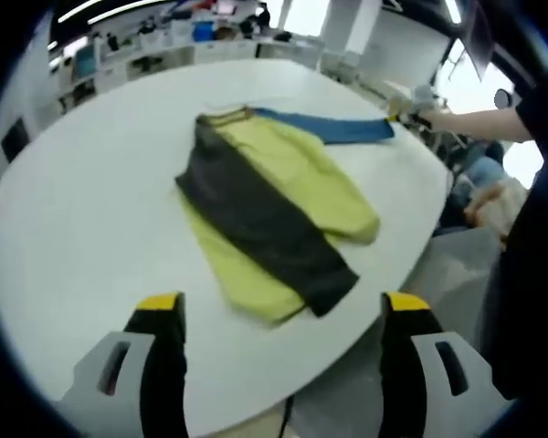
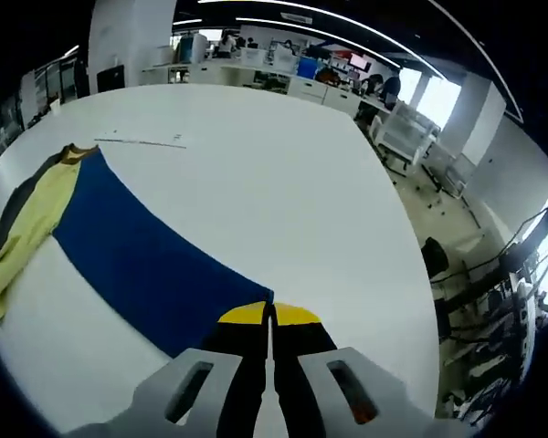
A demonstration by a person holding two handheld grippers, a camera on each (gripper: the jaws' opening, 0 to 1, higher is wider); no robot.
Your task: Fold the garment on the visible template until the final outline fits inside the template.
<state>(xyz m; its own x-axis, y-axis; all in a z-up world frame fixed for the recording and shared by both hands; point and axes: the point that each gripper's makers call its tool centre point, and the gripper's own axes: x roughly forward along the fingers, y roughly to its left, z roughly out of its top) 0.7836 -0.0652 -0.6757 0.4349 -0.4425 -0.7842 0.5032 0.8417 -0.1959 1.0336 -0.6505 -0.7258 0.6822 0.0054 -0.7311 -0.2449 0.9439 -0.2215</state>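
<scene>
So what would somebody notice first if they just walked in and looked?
Probably the bright garment lying on the white table: yellow and dark grey, partly folded. Its blue sleeve stretches out flat toward the right tool, which is shut on the sleeve's end. The left tool hangs open near the table's edge.

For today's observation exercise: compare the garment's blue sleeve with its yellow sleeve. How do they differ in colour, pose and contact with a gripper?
The blue sleeve is stretched out flat away from the body; the yellow sleeve lies folded across the garment. The right gripper is shut on the blue sleeve's cuff; nothing holds the yellow sleeve, and the left gripper is open, apart from it. Both lie on the white table.
</scene>
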